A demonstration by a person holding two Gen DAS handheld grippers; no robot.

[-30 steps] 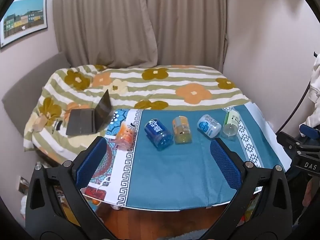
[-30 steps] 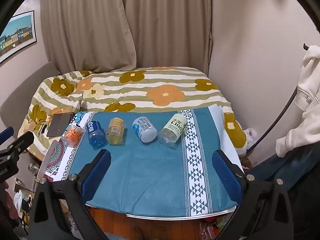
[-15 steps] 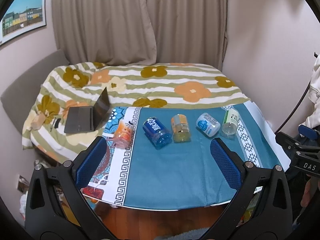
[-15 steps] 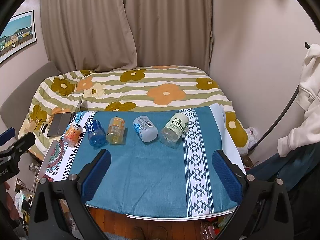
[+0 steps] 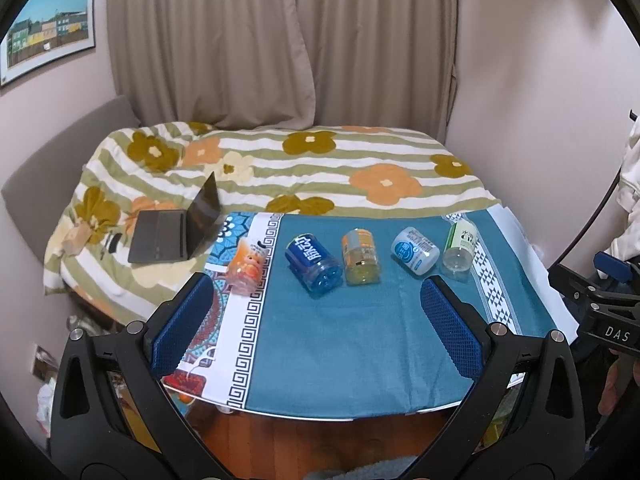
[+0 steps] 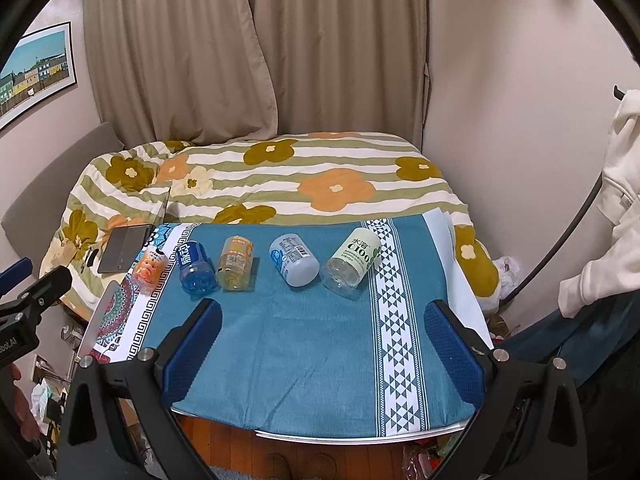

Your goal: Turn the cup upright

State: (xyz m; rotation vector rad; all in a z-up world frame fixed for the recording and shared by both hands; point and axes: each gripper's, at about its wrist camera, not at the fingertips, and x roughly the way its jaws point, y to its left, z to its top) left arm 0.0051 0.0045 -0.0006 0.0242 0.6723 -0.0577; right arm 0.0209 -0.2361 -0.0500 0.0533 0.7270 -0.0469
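Note:
Several cups lie on their sides in a row on the blue cloth-covered table (image 5: 352, 344): an orange cup (image 5: 246, 266), a dark blue cup (image 5: 314, 262), a yellow cup (image 5: 360, 256), a white-blue cup (image 5: 414, 250) and a green-white cup (image 5: 460, 246). They also show in the right wrist view: orange (image 6: 150, 266), dark blue (image 6: 194, 266), yellow (image 6: 236, 264), white-blue (image 6: 294, 260), green-white (image 6: 352, 260). My left gripper (image 5: 316, 320) is open and empty, held short of the row. My right gripper (image 6: 324, 340) is open and empty, also short of the row.
A bed with a flowered quilt (image 5: 300, 168) lies behind the table. An open laptop (image 5: 176, 228) sits on it at the left. Curtains (image 5: 280, 40) hang behind. The table's near edge (image 5: 320, 414) is over a wooden floor. White clothing (image 6: 616, 208) hangs at right.
Both views have shifted slightly; the cups sit a little higher in frame. Nothing on the table has moved, and both grippers stay open.

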